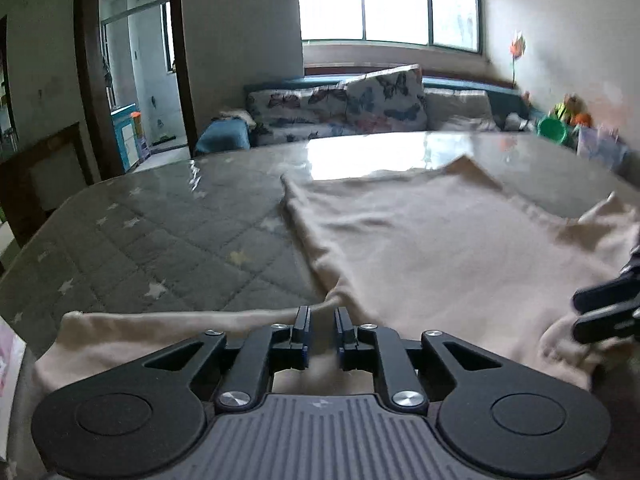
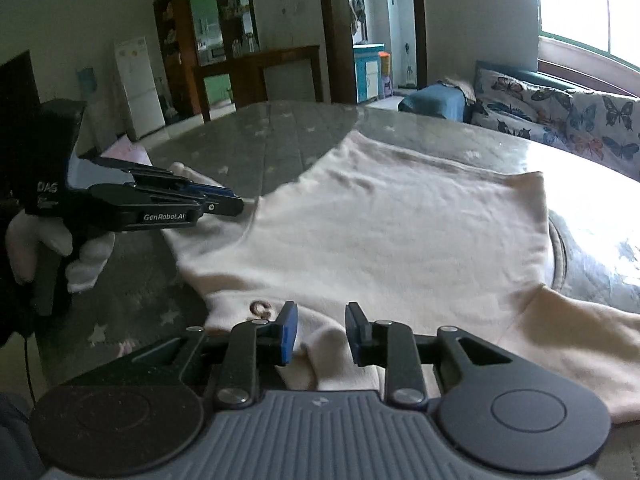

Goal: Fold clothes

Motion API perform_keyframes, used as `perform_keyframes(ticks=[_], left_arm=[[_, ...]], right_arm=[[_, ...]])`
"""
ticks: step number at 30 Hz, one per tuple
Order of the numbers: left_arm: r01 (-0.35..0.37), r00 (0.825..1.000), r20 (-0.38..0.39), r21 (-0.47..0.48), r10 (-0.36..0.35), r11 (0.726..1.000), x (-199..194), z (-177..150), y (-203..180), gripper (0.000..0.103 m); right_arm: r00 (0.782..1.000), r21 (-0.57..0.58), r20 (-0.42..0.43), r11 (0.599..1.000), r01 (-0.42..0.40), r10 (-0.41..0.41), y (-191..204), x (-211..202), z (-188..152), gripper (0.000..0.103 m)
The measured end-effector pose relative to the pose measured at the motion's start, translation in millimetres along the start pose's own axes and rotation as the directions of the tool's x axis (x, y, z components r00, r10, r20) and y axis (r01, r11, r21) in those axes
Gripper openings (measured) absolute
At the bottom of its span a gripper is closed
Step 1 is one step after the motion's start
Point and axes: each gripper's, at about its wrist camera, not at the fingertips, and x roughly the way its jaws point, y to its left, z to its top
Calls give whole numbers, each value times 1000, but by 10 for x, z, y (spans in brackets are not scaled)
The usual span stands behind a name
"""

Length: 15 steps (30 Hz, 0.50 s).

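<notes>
A cream long-sleeved top (image 1: 440, 248) lies spread flat on the grey star-quilted table (image 1: 160, 232). My left gripper (image 1: 322, 311) sits low over the sleeve that runs along the near edge. A thin ridge of cloth lies in the narrow gap between its fingers, and the pads stand clear of it. In the right wrist view the top (image 2: 380, 232) carries a small brown mark near my right gripper (image 2: 321, 308). That gripper is open, with a raised fold of cloth between its pads and not pinched. A white-gloved hand (image 2: 84, 264) holds the left gripper (image 2: 238, 206) at the sleeve's edge.
The right gripper (image 1: 578, 312) pokes in at the right edge of the left wrist view. A pink paper (image 2: 128, 152) lies on the table's far left. Beyond the table stand a sofa with butterfly cushions (image 1: 360, 108), a green bucket (image 1: 552, 128) and a doorway.
</notes>
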Motion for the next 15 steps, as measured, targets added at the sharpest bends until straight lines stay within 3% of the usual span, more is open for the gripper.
perform_keyframes(ticks=[4,9,13,15], left_arm=[[1,1000,-19,46,0,999,74,-24,-109,19],[-45,999,-25,-15,45,999,37,-89,79,21],[-127,992,-5,-81,127,989,-196,-163,339,21],[-204,979,-10,-134,205,970,-307,-210,496,21]], right_arm=[[1000,15,-4,1000,-5,5,6,70,-10,28],[1000,43,-5,999,-7,7,-19,99,-56,30],[1000,38,-1,999,-10,10,-1,104,-73,32],[1000,36,1,999,-12,12,11,105,-80,34]])
